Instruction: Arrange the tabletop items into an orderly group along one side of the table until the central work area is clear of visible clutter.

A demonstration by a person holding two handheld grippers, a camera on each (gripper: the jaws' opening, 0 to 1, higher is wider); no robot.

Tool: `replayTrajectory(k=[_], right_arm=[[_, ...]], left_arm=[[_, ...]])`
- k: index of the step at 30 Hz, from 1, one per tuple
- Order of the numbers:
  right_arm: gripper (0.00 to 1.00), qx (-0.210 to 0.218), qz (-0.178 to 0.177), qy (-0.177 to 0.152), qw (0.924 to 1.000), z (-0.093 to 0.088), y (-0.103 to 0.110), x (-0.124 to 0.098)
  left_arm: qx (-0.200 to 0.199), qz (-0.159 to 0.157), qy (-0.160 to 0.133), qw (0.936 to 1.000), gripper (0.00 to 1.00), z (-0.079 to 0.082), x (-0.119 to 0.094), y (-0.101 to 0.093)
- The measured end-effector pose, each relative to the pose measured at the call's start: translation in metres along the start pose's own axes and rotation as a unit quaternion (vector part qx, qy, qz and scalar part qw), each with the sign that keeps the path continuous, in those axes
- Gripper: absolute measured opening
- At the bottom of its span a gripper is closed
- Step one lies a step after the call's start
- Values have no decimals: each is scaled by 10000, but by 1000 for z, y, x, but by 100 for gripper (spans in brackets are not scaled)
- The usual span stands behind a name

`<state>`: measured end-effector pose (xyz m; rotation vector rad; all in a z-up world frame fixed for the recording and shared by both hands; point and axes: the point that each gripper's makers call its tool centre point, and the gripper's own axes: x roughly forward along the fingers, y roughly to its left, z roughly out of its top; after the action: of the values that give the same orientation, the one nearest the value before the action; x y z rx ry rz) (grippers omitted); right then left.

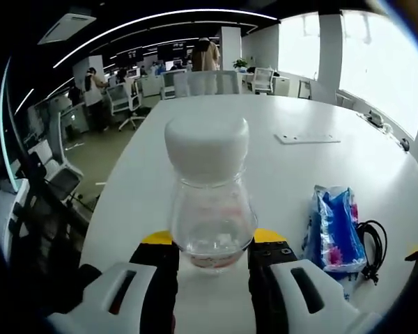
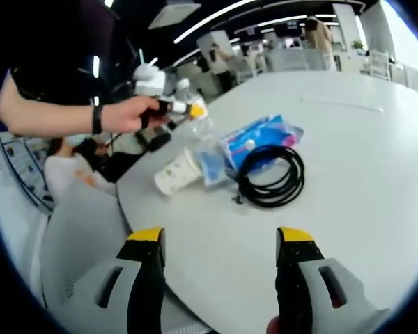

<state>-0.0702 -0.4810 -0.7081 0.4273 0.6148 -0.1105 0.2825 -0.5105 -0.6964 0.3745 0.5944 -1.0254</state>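
Observation:
A clear bottle (image 1: 209,209) with a white cap stands upright between the jaws of my left gripper (image 1: 212,242), which is shut on its base. In the right gripper view that left gripper (image 2: 168,104) is held by a hand (image 2: 129,115) over the table's far left edge, with the bottle (image 2: 197,111) in it. A blue packet (image 1: 333,229) and a black cable (image 1: 373,245) lie to the right of the bottle. My right gripper (image 2: 220,240) is open above bare table, short of the coiled cable (image 2: 272,175), the blue packet (image 2: 259,141) and a tipped paper cup (image 2: 175,175).
The round white table (image 1: 313,174) has a flat white strip (image 1: 308,138) near its far side. A clear wrapped pack (image 2: 210,164) lies between cup and blue packet. A grey chair (image 2: 76,236) and a seated person (image 2: 64,167) are off the table's left edge. Office chairs and people stand beyond.

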Motion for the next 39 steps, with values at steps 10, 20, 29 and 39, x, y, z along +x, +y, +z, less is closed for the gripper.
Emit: replayTrajectory(k=[10, 20, 29, 39], right_arm=[[63, 54, -32, 4, 10000, -4, -1, -2], [63, 62, -42, -75, 9999, -1, 1, -2], [63, 69, -5, -121, 9999, -3, 6, 0], [63, 97, 11, -181, 9998, -4, 10, -1]], left_arm=[[-155, 60, 63, 9998, 39, 0, 0, 0], [-409, -90, -37, 9991, 46, 4, -16, -4], [-515, -81, -109, 9986, 46, -5, -50, 1], [-404, -225, -28, 9989, 47, -24, -76, -9]])
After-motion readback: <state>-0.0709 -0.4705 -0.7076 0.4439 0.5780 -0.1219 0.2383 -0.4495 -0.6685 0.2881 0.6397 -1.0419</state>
